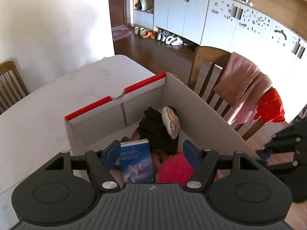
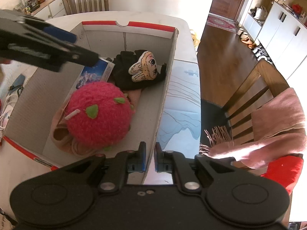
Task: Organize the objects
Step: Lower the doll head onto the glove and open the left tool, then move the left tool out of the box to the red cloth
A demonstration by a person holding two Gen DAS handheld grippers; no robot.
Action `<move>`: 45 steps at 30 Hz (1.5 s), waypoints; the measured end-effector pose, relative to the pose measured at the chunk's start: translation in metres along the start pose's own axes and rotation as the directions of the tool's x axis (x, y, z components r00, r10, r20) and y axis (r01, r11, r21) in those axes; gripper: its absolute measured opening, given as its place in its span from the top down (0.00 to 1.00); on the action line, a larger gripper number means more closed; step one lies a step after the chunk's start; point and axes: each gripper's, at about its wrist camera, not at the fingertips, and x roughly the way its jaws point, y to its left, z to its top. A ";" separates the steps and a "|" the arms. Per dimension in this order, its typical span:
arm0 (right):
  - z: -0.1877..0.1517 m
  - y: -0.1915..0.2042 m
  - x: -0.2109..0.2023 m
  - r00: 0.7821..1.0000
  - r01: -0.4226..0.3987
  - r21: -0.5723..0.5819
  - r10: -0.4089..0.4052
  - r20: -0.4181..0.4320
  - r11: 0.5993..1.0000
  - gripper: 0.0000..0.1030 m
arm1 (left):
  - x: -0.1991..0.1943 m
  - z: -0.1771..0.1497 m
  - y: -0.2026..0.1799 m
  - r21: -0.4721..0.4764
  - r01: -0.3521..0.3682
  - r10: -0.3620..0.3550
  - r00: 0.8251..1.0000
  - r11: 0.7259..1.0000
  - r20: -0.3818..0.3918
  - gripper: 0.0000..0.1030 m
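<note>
Box [image 2: 163, 103]: cardboard carton on the white table [image 1: 57, 99], holding a pink plush ball [image 2: 99, 115], blue book [image 2: 92, 74], black glove [image 2: 122, 76]
Right gripper [image 2: 150, 158]: pinching the box's near side wall, thin card between the pads
Left gripper [image 1: 151, 153]: spread wide above the book, holding nothing
Handling: probably light but floppy, wall could buckle, so grab low near a corner

In the cardboard box [image 2: 168, 72] on the table [image 2: 184, 44]: round plush ball [image 2: 99, 115] at the near end, atop a folded cloth [image 2: 63, 134]; booklet [image 2: 94, 72] behind it to the left; plush doll [image 2: 144, 69] at the far right. Right of the table, a chair [image 2: 255, 88] draped with a scarf [image 2: 276, 122].
</note>
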 end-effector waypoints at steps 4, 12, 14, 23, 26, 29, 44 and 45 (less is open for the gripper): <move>0.000 0.001 -0.001 1.000 0.008 -0.002 -0.008 0.005 1.000 0.93 | -0.017 -0.006 0.003 -0.018 -0.006 0.006 1.000 1.000 0.013 0.31; -0.002 0.004 -0.002 1.000 0.018 -0.008 -0.018 0.007 1.000 0.92 | -0.051 -0.029 0.014 -0.058 -0.010 0.012 0.999 0.998 0.036 0.26; -0.002 0.004 -0.002 1.000 0.018 -0.010 -0.017 0.008 1.000 0.92 | -0.061 -0.035 0.018 -0.074 -0.010 0.013 0.999 0.997 0.048 0.22; -0.004 0.006 -0.003 1.000 0.023 -0.021 -0.022 0.005 1.000 0.93 | -0.101 -0.074 0.047 -0.181 -0.035 0.047 0.997 0.983 0.064 0.19; -0.004 0.006 -0.004 1.000 0.023 -0.023 -0.023 0.005 0.999 0.93 | -0.114 -0.089 0.058 -0.216 -0.052 0.069 0.995 0.975 0.070 0.17; -0.004 0.006 -0.004 1.000 0.023 -0.023 -0.023 0.005 0.999 0.93 | -0.124 -0.105 0.067 -0.251 -0.065 0.086 0.994 0.966 0.074 0.17; -0.005 0.007 -0.005 1.000 0.026 -0.030 -0.025 0.002 0.999 0.92 | -0.130 -0.201 0.129 -0.492 -0.278 0.283 0.957 0.825 -0.066 0.01; -0.005 0.007 -0.005 1.000 0.025 -0.029 -0.025 0.002 0.999 0.92 | -0.128 -0.207 0.133 -0.503 -0.291 0.289 0.954 0.814 -0.085 0.01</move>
